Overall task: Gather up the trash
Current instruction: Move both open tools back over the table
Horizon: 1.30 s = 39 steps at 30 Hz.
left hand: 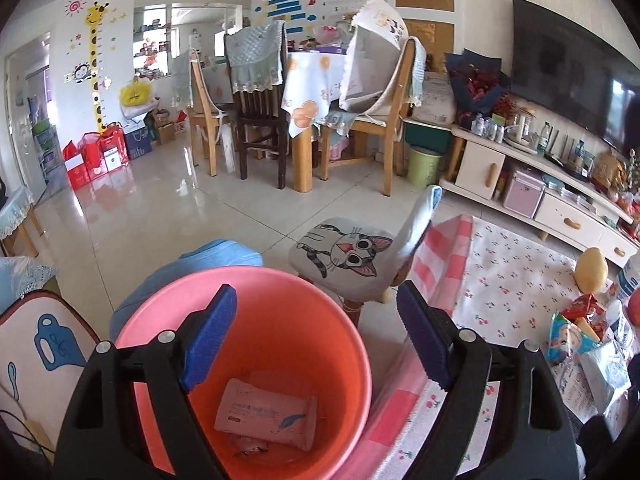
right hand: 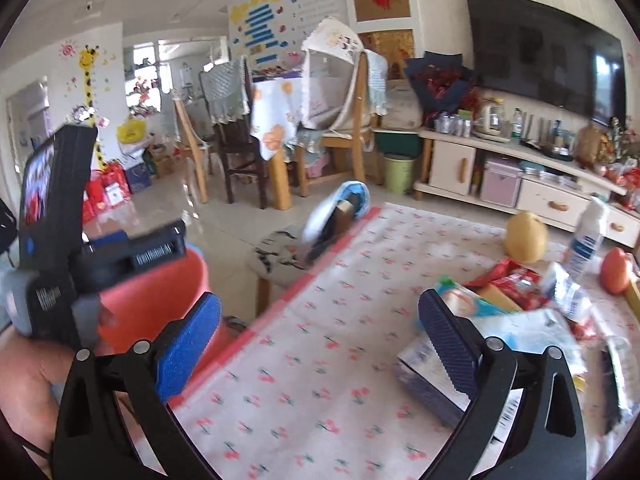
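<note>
A pink bucket stands on the floor beside the table, and a pink wet-wipe packet lies flat on its bottom. My left gripper hangs over the bucket's mouth, open, with nothing between its blue pads. My right gripper is open above the cherry-print tablecloth, also with nothing between its pads. To its right lies a heap of wrappers and packets. In the left wrist view the same heap of wrappers sits at the right edge. The bucket shows at the left of the right wrist view, behind the left hand's gripper body.
A small chair with a cat-print cover stands just beyond the bucket. A yellow pear-shaped fruit, a white bottle and an orange fruit stand on the table's far side. A TV cabinet and a dining set lie further off.
</note>
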Motion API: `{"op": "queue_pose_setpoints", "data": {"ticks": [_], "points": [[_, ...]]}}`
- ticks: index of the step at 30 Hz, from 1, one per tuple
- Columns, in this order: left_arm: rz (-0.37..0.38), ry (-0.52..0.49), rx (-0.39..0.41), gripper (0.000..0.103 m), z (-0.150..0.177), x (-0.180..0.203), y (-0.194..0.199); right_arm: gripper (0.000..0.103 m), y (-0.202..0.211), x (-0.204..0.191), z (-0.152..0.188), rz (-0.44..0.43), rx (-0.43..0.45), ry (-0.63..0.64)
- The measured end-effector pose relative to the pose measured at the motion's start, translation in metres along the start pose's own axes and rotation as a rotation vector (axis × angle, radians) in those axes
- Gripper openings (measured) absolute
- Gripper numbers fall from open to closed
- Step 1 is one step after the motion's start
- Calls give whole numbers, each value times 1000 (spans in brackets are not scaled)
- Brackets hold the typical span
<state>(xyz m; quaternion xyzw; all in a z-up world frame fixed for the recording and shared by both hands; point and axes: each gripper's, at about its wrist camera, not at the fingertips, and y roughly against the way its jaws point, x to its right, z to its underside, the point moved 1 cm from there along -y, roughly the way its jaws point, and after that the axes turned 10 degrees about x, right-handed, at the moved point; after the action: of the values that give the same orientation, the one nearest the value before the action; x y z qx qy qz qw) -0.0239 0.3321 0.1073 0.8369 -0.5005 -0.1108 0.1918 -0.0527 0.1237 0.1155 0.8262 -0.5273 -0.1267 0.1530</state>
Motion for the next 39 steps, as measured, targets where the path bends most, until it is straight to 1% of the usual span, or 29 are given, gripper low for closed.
{"op": "queue_pose_setpoints", "data": {"ticks": [2, 7, 10, 13, 15, 18, 21, 24, 28, 31, 34, 36, 39], "points": [[41, 4, -6, 83, -2, 9, 3, 98, 12, 13, 7, 51, -10, 7], [132, -5, 2, 83, -1, 27, 15, 98, 43, 47, 27, 149, -63, -28], [190, 5, -9, 83, 3, 38, 20, 98, 65, 67, 38, 207, -62, -35], [261, 0, -17, 83, 9, 54, 28, 98, 84, 88, 46, 264, -42, -53], [301, -36, -3, 83, 13, 68, 35, 98, 94, 105, 54, 288, -24, -81], [347, -120, 5, 83, 25, 93, 47, 98, 106, 127, 64, 329, -5, -95], [393, -152, 12, 83, 32, 110, 58, 98, 116, 148, 72, 340, -9, -130], [438, -174, 10, 83, 41, 124, 68, 98, 123, 169, 79, 329, -16, -174], [492, -240, 21, 81, 53, 143, 85, 98, 129, 188, 84, 325, -23, -211], [535, -265, 1, 81, 64, 153, 97, 98, 128, 198, 87, 322, -38, -221], [555, -254, -32, 81, 73, 161, 101, 98, 121, 207, 91, 297, -60, -246], [563, -227, -66, 80, 78, 165, 100, 98, 115, 212, 91, 279, -82, -264], [588, -153, -147, 80, 87, 171, 92, 98, 111, 218, 88, 280, -78, -255]]}}
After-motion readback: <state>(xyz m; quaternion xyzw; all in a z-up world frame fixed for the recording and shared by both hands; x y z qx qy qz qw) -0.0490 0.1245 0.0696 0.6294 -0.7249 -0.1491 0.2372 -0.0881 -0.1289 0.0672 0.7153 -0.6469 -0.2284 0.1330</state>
